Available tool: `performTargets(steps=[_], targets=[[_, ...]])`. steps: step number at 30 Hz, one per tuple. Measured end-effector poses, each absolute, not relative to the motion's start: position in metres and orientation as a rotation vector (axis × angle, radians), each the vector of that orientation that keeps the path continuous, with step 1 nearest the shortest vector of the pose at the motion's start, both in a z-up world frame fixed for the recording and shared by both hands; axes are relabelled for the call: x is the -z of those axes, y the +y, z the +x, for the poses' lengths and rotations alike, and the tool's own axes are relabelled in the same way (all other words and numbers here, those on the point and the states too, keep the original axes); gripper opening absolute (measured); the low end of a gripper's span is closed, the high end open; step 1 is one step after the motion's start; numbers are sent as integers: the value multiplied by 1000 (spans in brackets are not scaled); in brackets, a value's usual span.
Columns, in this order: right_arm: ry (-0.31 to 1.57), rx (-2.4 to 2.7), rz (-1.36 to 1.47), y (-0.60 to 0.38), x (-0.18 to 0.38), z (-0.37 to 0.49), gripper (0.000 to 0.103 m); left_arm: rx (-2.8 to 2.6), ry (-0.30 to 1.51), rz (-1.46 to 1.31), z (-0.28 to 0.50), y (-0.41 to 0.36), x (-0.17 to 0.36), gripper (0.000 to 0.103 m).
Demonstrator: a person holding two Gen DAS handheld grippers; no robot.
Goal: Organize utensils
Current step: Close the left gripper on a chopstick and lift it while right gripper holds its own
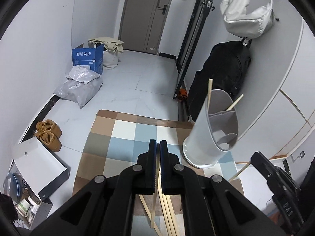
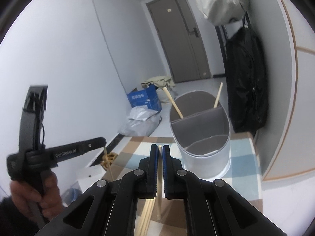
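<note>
Right now the biggest thing in play is the checked mat (image 1: 126,137) spread over the table, and on its far right part stands the grey utensil holder (image 2: 204,137), an oval tub split by partitions into compartments, upright and close to the wall. Two chopsticks (image 2: 176,105) already lean in its rear compartment, tips poking above the rim, while the front compartments look empty. Nearer to me, a loose bunch of wooden chopsticks (image 1: 167,212) lies flat on the mat under both tools. The left gripper (image 2: 104,144), gripped by a person's hand (image 2: 35,194), has its jaws pinched shut on a single chopstick (image 2: 108,163) that dangles downward from the tips. The right gripper (image 2: 160,147) is likewise closed narrow on one chopstick (image 2: 159,186), held between the blue pads with its end just showing at the tips. These sticks look light, stiff and smooth, so I would guess they pivot and slip easily in a two-pad pinch; a hold toward the upper third, pads square across the shaft, should keep each from swinging as it is tipped into the tub. Dropping them end-first matters, since a slanted stick could catch on the rim or a partition
</note>
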State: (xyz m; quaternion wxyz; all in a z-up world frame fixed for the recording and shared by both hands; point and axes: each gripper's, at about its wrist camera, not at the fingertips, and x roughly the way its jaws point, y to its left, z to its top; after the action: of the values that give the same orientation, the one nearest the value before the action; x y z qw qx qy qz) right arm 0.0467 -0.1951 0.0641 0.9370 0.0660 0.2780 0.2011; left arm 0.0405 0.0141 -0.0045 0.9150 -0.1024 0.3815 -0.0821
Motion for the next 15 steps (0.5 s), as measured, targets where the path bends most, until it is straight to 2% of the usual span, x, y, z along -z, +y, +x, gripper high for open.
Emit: performTargets(steps=[15], targets=[[521, -355, 138, -207, -92, 44, 4, 284, 719, -173, 36, -6, -50, 0]])
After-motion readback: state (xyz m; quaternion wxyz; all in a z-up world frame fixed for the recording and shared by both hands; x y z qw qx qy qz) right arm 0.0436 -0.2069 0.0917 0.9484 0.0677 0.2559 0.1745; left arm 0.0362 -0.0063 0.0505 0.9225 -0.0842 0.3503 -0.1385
